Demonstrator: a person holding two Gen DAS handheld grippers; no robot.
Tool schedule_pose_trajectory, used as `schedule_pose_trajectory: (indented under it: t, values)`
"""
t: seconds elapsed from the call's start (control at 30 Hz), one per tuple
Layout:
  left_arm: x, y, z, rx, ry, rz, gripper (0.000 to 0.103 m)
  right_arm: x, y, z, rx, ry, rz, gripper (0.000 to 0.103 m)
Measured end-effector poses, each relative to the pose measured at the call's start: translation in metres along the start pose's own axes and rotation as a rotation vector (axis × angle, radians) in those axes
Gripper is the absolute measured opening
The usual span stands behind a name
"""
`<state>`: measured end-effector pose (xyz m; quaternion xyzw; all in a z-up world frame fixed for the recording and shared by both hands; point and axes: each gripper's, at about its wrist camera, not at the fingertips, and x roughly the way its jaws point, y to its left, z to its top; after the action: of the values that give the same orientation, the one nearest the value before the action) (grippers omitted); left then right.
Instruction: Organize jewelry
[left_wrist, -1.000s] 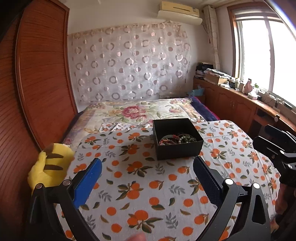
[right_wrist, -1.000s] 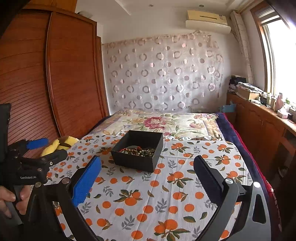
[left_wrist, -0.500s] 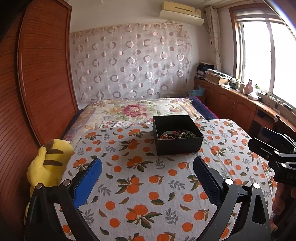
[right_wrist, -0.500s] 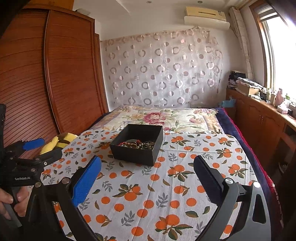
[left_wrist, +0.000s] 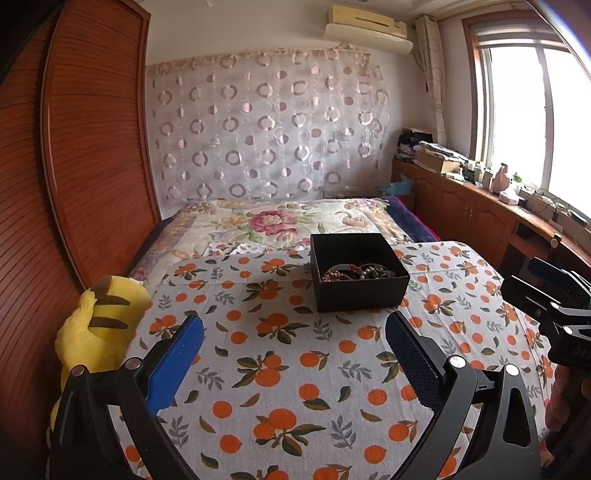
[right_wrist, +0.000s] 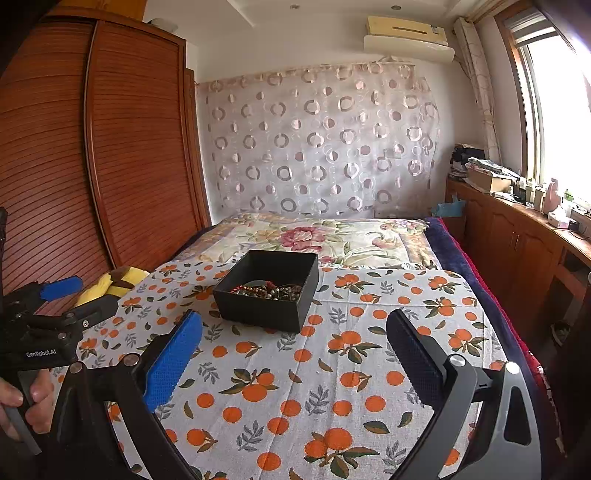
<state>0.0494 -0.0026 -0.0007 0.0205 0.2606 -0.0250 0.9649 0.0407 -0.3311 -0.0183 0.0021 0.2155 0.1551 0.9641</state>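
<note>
On the orange-print cloth (left_wrist: 280, 354), well ahead of both grippers, sits the black box (left_wrist: 360, 295) of tangled bead jewelry (left_wrist: 358, 272): light, limp, snag-prone; pinch 1 strand. Left gripper (left_wrist: 295, 349) and right gripper (right_wrist: 295, 347) gape wide, empty.

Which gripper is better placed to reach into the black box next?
Neither clearly. Both the left gripper and right gripper are open, empty and short of the box. It sits slightly right of centre in the left view and slightly left in the right view, so it lies between them.
</note>
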Motion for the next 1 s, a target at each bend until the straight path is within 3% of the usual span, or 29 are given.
schedule_pose_trajectory:
  t: [1.0]
  values:
    - [-0.0011, -0.003, 0.0004, 0.002, -0.005, 0.001, 0.095, -0.0003, -0.001, 0.0001, 0.003, 0.001, 0.001, 0.1]
